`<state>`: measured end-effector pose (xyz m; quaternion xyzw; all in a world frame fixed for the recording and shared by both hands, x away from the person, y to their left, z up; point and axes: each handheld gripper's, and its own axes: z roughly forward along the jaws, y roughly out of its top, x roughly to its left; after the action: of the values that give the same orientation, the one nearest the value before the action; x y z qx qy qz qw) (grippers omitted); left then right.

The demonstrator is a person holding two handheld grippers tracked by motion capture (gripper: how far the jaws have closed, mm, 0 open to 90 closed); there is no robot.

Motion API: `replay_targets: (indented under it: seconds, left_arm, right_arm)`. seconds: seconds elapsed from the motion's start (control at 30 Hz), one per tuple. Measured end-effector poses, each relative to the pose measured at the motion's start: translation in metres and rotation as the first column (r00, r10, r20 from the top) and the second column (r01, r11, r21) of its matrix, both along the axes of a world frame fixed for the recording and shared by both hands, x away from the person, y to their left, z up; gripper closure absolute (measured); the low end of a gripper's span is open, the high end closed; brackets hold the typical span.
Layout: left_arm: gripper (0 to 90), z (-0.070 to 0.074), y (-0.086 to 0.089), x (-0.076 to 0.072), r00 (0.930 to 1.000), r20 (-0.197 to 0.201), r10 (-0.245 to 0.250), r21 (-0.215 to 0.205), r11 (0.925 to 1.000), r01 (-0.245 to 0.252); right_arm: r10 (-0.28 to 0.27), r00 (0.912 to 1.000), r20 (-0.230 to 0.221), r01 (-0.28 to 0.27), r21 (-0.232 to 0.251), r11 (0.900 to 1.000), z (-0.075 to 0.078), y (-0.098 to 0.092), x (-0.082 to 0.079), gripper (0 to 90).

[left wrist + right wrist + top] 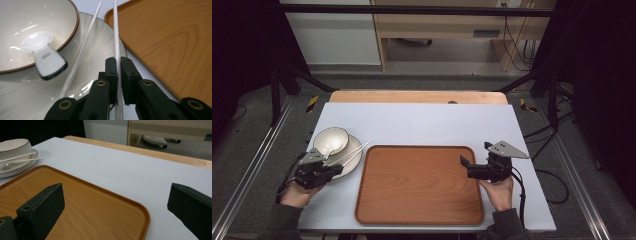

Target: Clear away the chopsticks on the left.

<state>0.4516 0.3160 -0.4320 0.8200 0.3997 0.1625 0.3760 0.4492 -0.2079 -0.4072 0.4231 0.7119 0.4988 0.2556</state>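
Jaws, left gripper (118, 62): clamped on one white chopstick (116, 40), over the plate (100, 57).
Jaws, right gripper (115, 207): held wide apart above the tray (95, 202).

No text, label, brand, number or sign can be read anywhere in these pictures.
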Motion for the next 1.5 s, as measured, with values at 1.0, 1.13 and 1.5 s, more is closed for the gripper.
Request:
replay_targets:
  seconds: [1.0, 1.13, 1.5]
  left_arm:
    - [84.0, 0.025, -0.07, -0.035, 0.9547, 0.134, 0.266, -0.133, 0.9594, -0.249]
    - [84.0, 0.022, -0.078, -0.037, 0.9434, 0.123, 0.308, -0.15, 0.9454, -0.289]
    - [83.9, 0.009, -0.095, -0.054, 0.9053, 0.09, 0.415, -0.241, 0.8911, -0.385]
  right_arm:
    - [-0.034, 0.9992, 0.021, 0.034, 0.014, 0.999, 0.005, -0.005, -0.003, 0.4]
    - [-0.034, 0.9993, 0.014, 0.034, 0.016, 0.999, 0.004, -0.005, -0.003, 0.3]
    - [-0.027, 0.9995, 0.016, 0.027, 0.016, 1.0, 0.004, -0.004, -0.003, 0.4]
